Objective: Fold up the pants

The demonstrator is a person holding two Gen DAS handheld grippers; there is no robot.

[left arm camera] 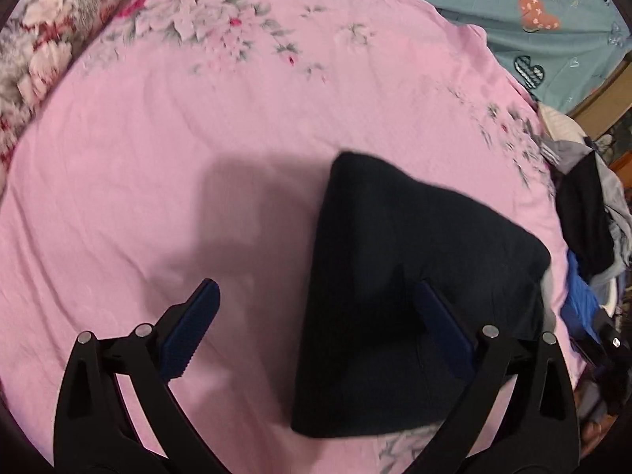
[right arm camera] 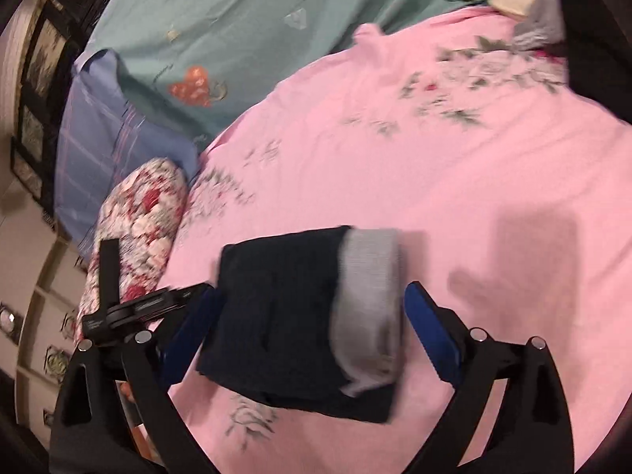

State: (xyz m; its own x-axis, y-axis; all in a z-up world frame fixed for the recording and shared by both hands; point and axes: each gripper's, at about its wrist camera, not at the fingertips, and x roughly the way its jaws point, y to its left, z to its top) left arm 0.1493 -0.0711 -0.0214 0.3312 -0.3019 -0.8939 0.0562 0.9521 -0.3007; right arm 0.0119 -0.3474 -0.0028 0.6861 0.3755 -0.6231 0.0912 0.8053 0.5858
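Note:
The dark navy pants (left arm camera: 414,268) lie folded into a compact bundle on the pink floral bedsheet (left arm camera: 197,118). In the right wrist view the pants (right arm camera: 284,316) show a grey waistband (right arm camera: 371,304) along their right side. My left gripper (left arm camera: 316,288) is open above the bundle's left edge, its right finger over the dark cloth and its left finger over bare sheet. My right gripper (right arm camera: 312,290) is open with the bundle lying between its blue pads (right arm camera: 430,331), and the pads stand just off the cloth.
A red floral pillow (left arm camera: 43,39) (right arm camera: 138,237) lies at the sheet's edge, beside a blue checked pillow (right arm camera: 98,138). A teal quilt with heart prints (left arm camera: 553,19) (right arm camera: 237,19) borders the far side. A pile of other clothes (left arm camera: 584,197) lies at the right.

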